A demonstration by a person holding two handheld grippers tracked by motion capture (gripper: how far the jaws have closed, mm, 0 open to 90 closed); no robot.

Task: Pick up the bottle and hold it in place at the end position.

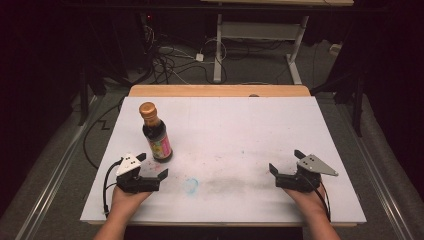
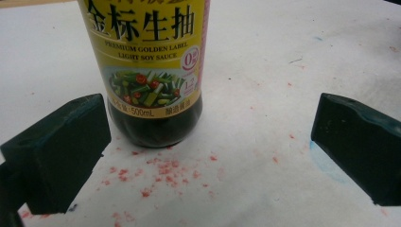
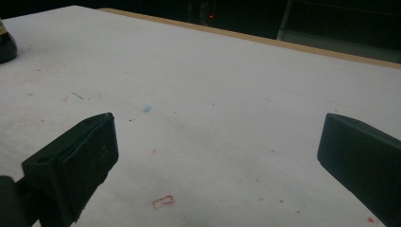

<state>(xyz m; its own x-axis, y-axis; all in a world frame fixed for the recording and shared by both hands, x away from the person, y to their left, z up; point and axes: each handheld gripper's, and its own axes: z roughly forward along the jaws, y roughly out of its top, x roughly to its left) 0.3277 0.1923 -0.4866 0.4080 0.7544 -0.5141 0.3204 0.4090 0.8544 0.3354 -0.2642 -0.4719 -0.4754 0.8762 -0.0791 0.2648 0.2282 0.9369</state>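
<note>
Soy sauce bottle (image 1: 156,133) stands before left gripper (image 1: 151,165).

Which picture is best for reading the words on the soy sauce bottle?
The left gripper view: the soy sauce bottle stands close ahead, its yellow label large and readable. The high view shows the whole bottle with its cap, but the label is tiny. The right gripper view catches just a dark edge of it.
</note>
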